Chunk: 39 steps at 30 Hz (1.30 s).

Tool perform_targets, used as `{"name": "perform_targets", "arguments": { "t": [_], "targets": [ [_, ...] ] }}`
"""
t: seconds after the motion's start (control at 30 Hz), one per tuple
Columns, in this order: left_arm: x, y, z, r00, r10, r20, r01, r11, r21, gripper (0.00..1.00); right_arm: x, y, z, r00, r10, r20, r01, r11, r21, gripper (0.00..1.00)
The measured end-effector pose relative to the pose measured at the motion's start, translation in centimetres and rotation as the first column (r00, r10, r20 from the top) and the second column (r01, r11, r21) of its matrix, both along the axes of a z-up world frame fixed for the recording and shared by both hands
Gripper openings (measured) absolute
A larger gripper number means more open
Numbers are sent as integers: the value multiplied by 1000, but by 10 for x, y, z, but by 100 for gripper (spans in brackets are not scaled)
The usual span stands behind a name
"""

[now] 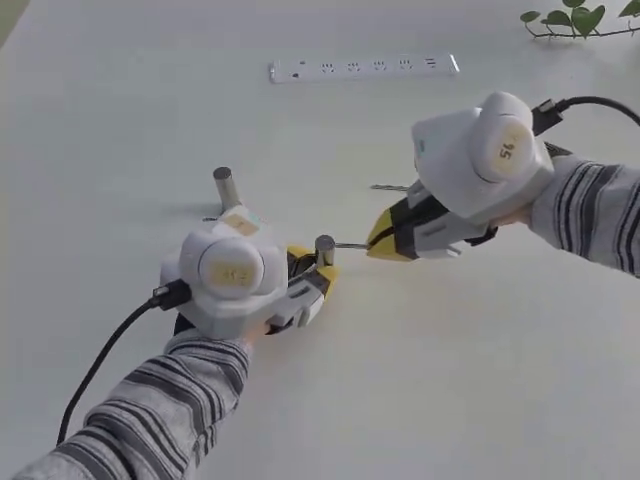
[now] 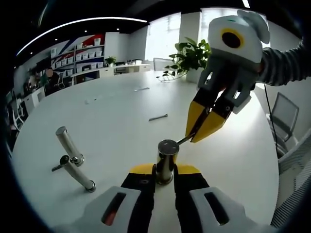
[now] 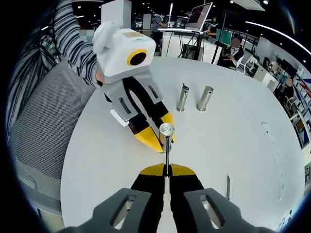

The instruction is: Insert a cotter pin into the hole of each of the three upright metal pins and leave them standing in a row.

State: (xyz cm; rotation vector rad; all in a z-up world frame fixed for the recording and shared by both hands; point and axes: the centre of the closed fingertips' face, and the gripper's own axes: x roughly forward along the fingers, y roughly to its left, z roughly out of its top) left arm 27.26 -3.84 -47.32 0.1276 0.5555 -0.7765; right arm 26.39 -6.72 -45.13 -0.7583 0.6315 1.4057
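My left gripper [image 1: 320, 274] [image 2: 165, 171] is shut on an upright metal pin [image 1: 324, 246] [image 2: 166, 158] [image 3: 166, 129], low on its shaft. From the right, my right gripper [image 1: 374, 243] [image 3: 166, 168] is shut on a thin cotter pin [image 1: 350, 245] [image 3: 167, 153] [image 2: 181, 141]. It lies level, and its tip touches the held pin just under the cap. Two more metal pins [image 2: 68, 144] [image 2: 76, 173] stand behind to the left. The nearer one has a cotter pin [image 2: 56, 167] sticking out of it. A loose cotter pin [image 1: 388, 187] [image 2: 158, 117] lies on the table.
The white table [image 1: 450, 380] is bare around the grippers. A power strip [image 1: 365, 67] lies at the far edge and plant leaves [image 1: 575, 18] show at the top right. Cables trail from both grippers. A metal pin [image 1: 222, 186] stands just beyond the left gripper.
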Motion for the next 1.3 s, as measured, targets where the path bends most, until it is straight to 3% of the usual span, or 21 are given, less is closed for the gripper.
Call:
{"name": "perform_targets", "arguments": {
  "t": [0.23,0.37,0.47,0.63,1.2,1.3],
  "targets": [
    [0,0,0,1000,-19,13,19,1000,4,10,4,-1,-1,999,23,22,-23,1000,-20,0],
    [0,1,0,1000,-29,1,29,999,-15,10,5,0,0,998,45,36,-44,999,-25,0],
    [-2,-1,0,998,-62,20,61,998,8,10,5,3,0,996,71,45,-70,997,-26,0],
    [-2,-2,0,997,-76,25,75,997,15,10,5,9,1,995,90,49,-89,996,-30,0],
    [-2,-3,-3,998,-50,35,50,999,6,10,1,20,2,999,48,-4,-48,999,-23,0],
    [-2,-2,-4,1000,-22,8,22,999,-30,11,0,21,2,999,31,-13,-31,999,-22,0]
  ]
}}
